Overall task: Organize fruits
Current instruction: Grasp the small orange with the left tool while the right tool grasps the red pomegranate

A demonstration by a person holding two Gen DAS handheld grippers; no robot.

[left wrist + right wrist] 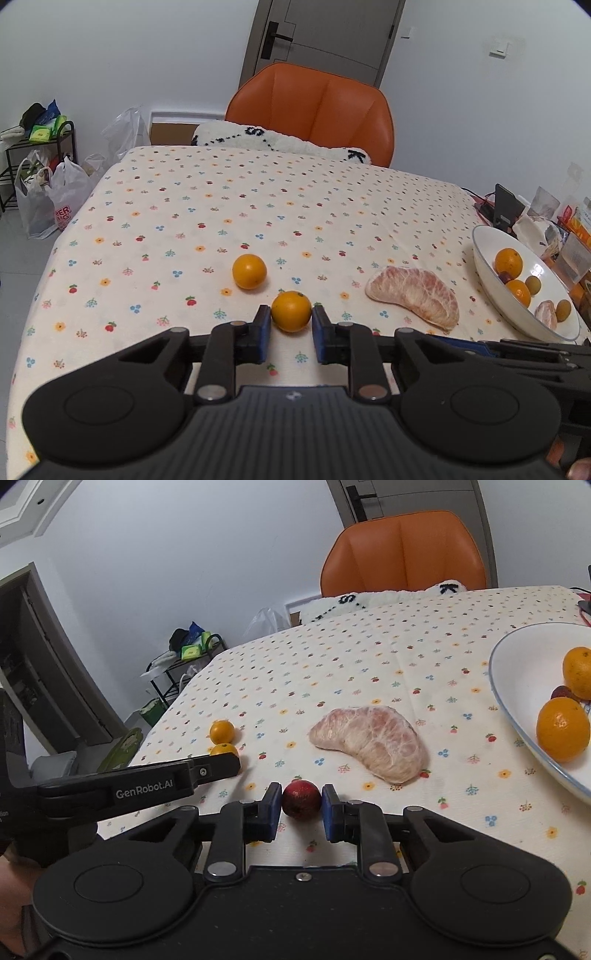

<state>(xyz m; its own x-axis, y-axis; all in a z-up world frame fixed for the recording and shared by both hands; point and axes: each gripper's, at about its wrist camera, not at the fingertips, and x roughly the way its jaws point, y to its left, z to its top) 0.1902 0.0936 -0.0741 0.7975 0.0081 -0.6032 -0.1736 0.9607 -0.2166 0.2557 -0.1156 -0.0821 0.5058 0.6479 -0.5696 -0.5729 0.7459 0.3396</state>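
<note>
Now, the near orange (pixel 291 311) is smooth, round and bright, its small stem scar on top, and it sits on the flowered table (pixel 221 206) right between the fingers of the left gripper (pixel 290 325). Those blue-padded fingers (pixel 264 332) are closed in to about the fruit's width, each pad at its flank; whether they truly press it I cannot tell. A second orange (pixel 249 271) lies just beyond the left finger, slightly off to the left. Farther right of the fingers rests a peeled pomelo wedge (pixel 415 295), pinkish under its white membrane, and beyond that a white bowl (pixel 484 258) holding oranges, small greenish fruits and a smaller peeled piece.

Over on the right, a small dark-red fruit (pixel 301 799), glossy and speckled, sits on the table between the fingers of the right gripper (pixel 301 808). These fingers (pixel 272 810) flank it closely, narrow gaps showing at the pads, so they are not yet clamped. The pomelo wedge lies just ahead and right of these fingers; the bowl's rim curves in at the far right.
</note>
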